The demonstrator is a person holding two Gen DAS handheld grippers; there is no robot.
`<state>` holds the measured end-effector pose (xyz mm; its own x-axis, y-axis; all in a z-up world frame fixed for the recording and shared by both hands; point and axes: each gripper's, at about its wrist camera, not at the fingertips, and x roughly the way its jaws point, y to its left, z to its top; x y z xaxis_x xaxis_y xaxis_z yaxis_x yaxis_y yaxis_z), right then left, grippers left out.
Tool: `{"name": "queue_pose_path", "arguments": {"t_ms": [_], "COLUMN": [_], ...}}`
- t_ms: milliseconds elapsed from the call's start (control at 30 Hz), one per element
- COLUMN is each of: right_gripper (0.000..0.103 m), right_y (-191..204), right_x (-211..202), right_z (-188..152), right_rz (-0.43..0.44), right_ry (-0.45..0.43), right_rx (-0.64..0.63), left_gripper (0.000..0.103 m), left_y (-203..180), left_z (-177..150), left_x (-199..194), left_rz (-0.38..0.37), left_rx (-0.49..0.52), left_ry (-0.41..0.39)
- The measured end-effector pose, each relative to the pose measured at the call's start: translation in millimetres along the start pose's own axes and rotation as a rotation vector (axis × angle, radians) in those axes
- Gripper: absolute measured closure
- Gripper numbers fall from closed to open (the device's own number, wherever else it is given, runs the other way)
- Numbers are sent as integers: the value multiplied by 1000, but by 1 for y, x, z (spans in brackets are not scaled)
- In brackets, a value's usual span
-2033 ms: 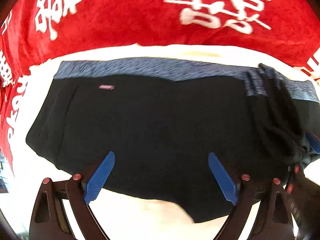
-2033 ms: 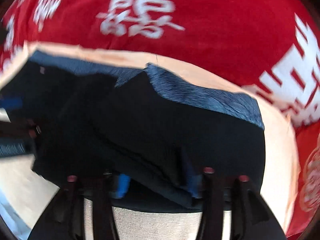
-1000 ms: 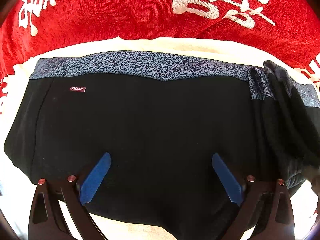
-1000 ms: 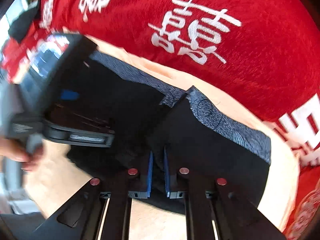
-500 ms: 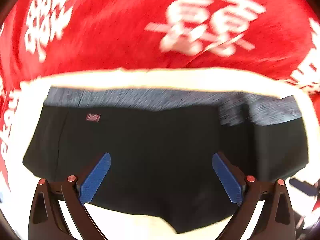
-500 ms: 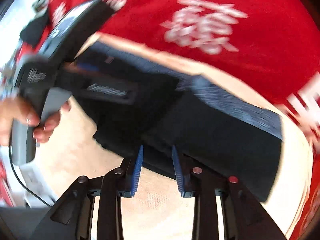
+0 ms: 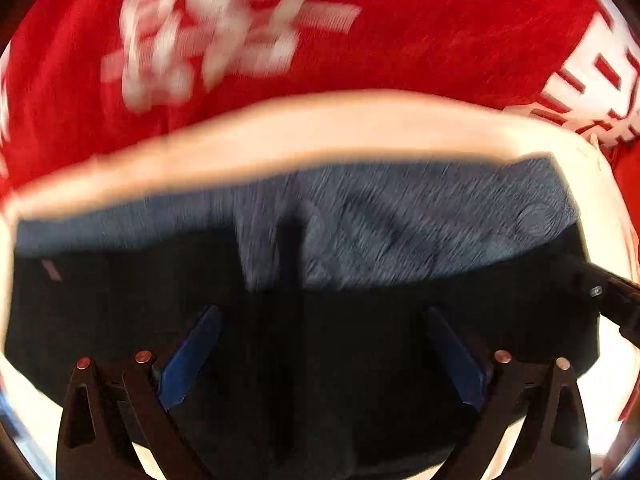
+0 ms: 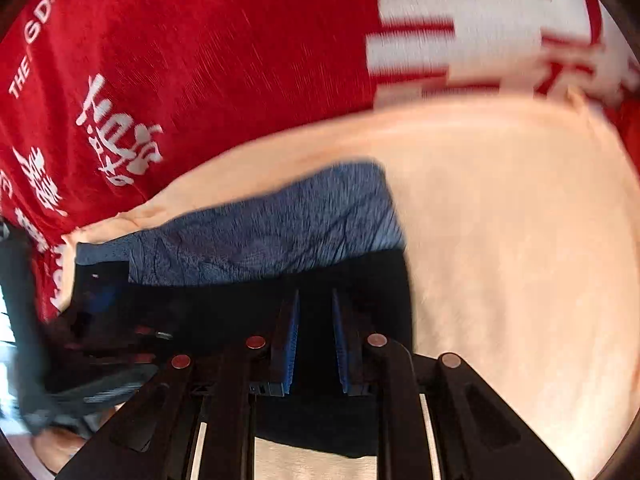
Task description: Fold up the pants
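The black pants (image 7: 320,344) with a blue-grey patterned waistband (image 7: 400,220) lie folded on a cream cloth (image 7: 320,128). My left gripper (image 7: 320,344) is open and empty, its blue pads wide apart over the black fabric. In the right wrist view the pants (image 8: 224,304) lie left of centre with the waistband (image 8: 260,236) at the far side. My right gripper (image 8: 315,320) hovers over the pants' right edge, its pads a narrow gap apart with nothing clearly between them. The right gripper's body also shows at the right edge of the left wrist view (image 7: 608,296).
A red blanket with white characters (image 7: 360,40) covers the surface beyond the cream cloth, and it also shows in the right wrist view (image 8: 200,60). Bare cream cloth (image 8: 520,260) lies right of the pants. The left gripper's body (image 8: 60,360) is at the left.
The pants' right side now lies folded over the middle. My right gripper let go of the fabric and swung right. My left gripper shifted right, still open. Both views are motion-blurred.
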<state>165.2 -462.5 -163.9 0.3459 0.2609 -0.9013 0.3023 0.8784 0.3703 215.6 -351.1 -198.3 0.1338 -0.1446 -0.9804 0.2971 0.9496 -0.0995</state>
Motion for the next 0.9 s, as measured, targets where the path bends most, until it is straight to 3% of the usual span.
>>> {"name": "queue_pose_path", "arguments": {"t_ms": [33, 233, 467, 900], "right_gripper": [85, 84, 83, 82], "right_y": [1, 10, 3, 12], "right_x": [0, -5, -8, 3], "right_z": [-3, -23, -23, -17], "right_rz": [7, -2, 47, 27], "right_ry": [-8, 7, 34, 63], "right_rx": [1, -55, -30, -84], "left_gripper": [0, 0, 0, 0], "left_y": [9, 8, 3, 4], "left_z": [-6, -12, -7, -19], "left_x": [-2, -7, 4, 4], "left_rz": [-32, 17, 27, 22], "left_rx": [-41, -14, -35, -83], "left_ry": [-10, -20, -10, -6]}}
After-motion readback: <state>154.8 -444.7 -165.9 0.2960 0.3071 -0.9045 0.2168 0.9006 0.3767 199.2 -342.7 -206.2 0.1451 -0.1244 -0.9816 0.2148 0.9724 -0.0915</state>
